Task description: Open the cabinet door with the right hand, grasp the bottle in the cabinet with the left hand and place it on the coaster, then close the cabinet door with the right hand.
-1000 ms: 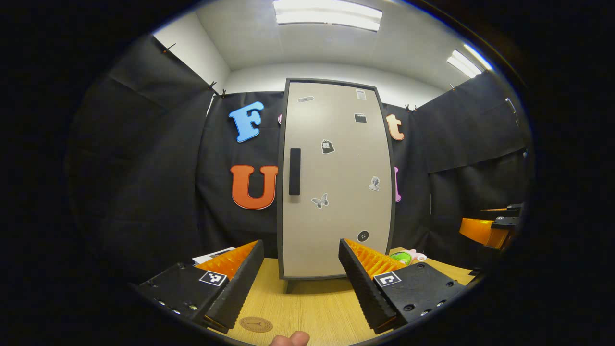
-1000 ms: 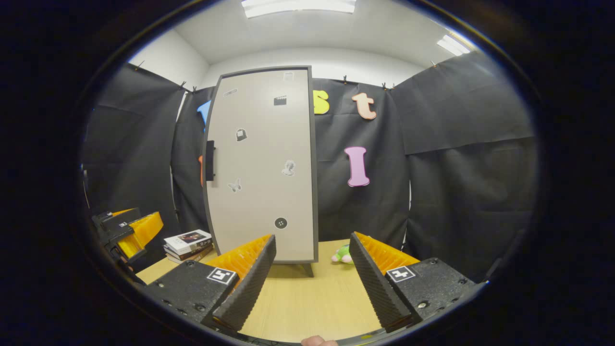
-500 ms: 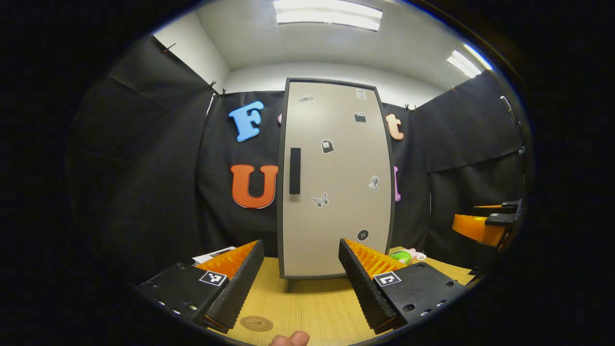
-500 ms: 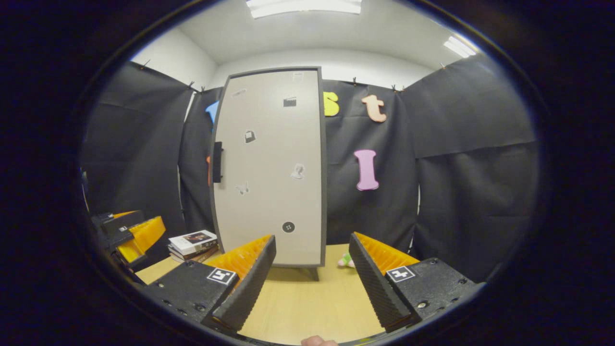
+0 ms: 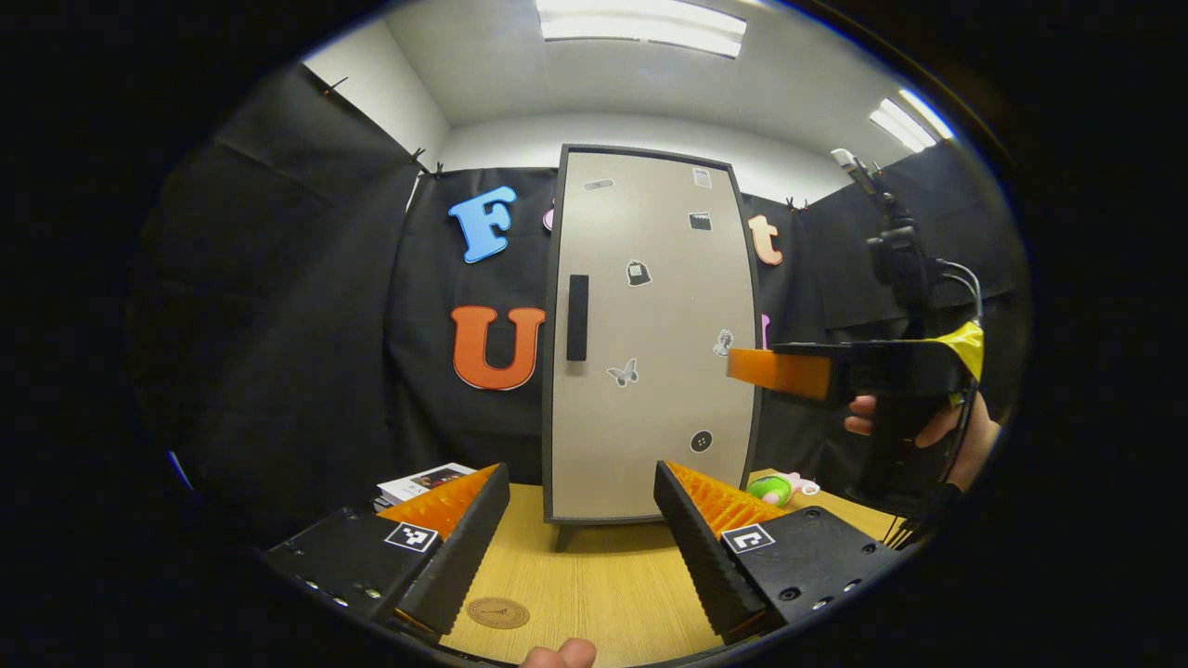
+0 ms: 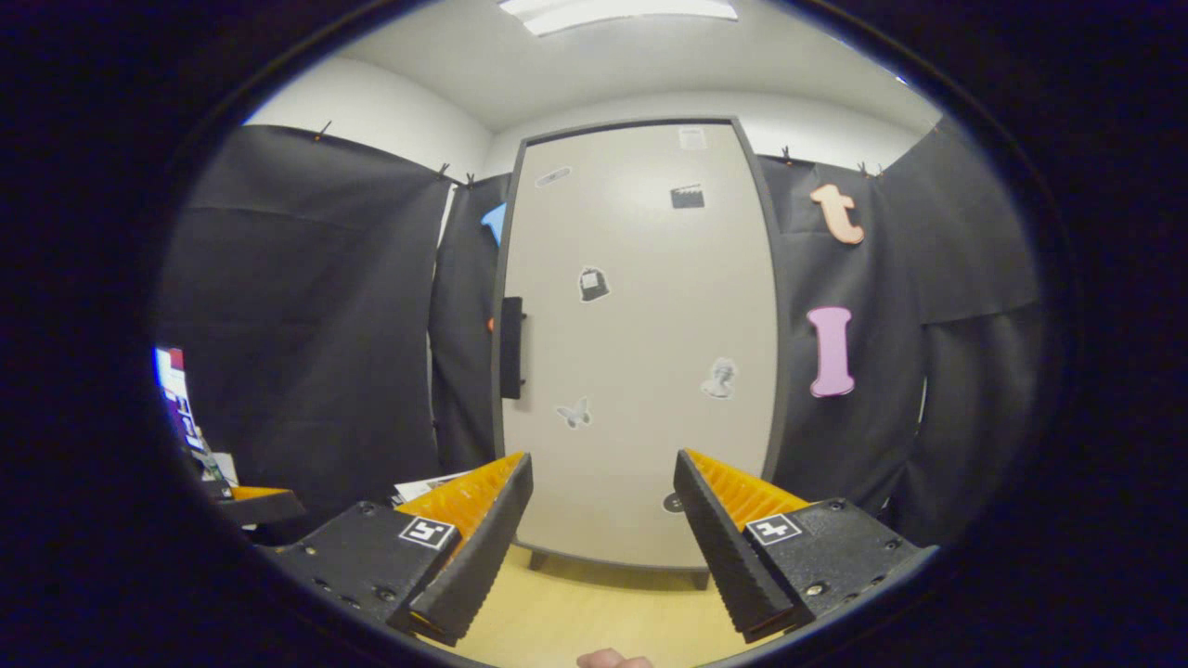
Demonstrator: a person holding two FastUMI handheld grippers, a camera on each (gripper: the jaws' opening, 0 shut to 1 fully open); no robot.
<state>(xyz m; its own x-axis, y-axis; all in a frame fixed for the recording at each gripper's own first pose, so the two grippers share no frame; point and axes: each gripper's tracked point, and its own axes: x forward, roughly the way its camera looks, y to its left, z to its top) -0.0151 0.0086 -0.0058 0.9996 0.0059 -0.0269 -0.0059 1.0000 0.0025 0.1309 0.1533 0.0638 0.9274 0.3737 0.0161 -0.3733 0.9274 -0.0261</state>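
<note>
Facing a shut cabinet

Standing on the tabletop (image 5: 603,594), the cabinet (image 5: 650,334) has its door closed, the dark handle (image 5: 577,317) at the door's left edge. The round coaster (image 5: 497,612) lies in front, near the left claw (image 5: 582,533), fingers apart, holding nothing. The right claw (image 6: 601,524), fingers also apart, faces the door.

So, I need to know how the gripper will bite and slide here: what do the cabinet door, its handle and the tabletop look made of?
The cabinet door looks like a smooth beige painted or laminated panel with a soft sheen, in a dark frame. Its handle is a matte black vertical bar, plastic or coated metal; I cannot tell which. The table shows light wood grain, likely laminate or veneer.
</note>
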